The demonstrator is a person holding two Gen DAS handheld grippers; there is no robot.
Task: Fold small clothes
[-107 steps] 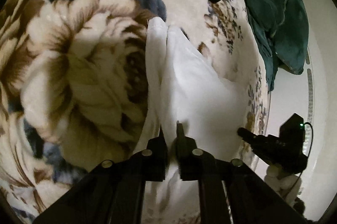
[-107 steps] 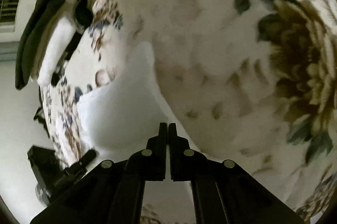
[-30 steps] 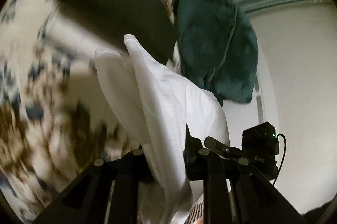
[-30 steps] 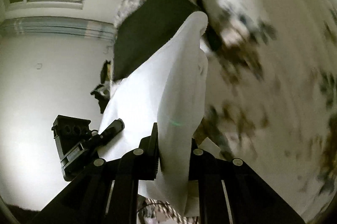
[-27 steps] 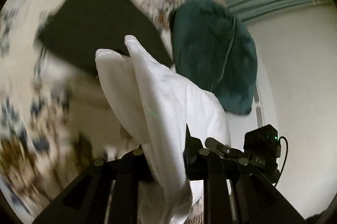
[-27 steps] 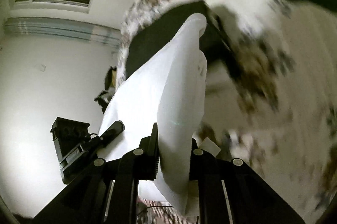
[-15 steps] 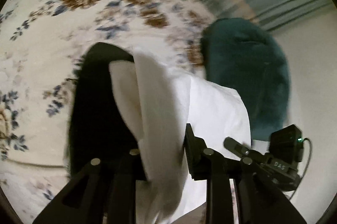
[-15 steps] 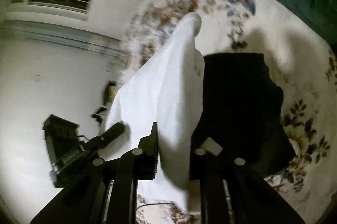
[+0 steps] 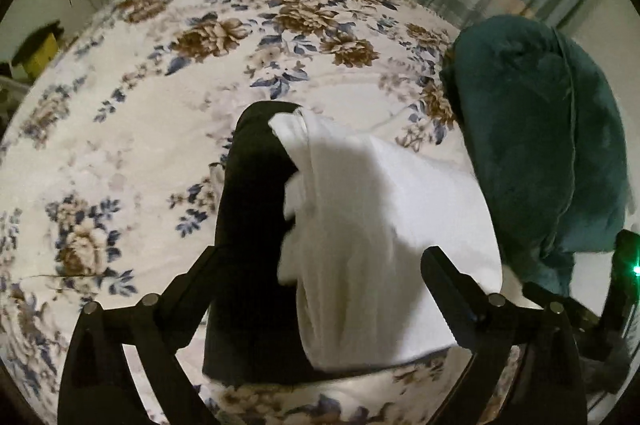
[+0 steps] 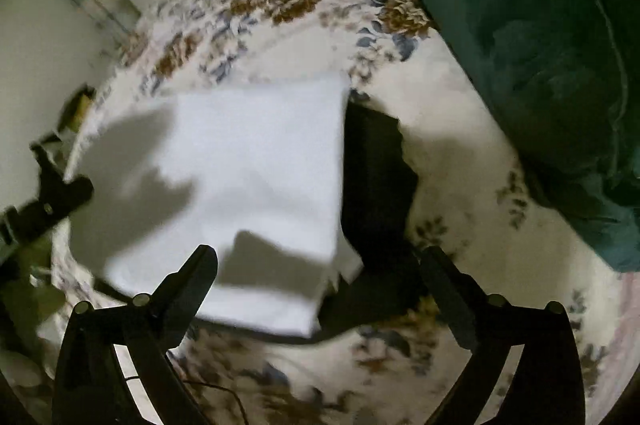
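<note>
Both jaws apart, empty | folded white garment (image 10: 248, 185) lies across black garment (image 10: 376, 181) on bed (image 9: 120, 145), dead ahead | left gripper (image 9: 324, 281) directly over it; right gripper (image 10: 320, 281) at its right edge.

The right gripper (image 10: 318, 265) is being held with jaws spread wide above a white cloth (image 10: 240, 185) lying partly over a black garment (image 10: 376, 177) on a floral blanket (image 10: 460, 145).

matt white cloth (image 9: 380, 209), plush teal blanket (image 9: 540, 129)
</note>
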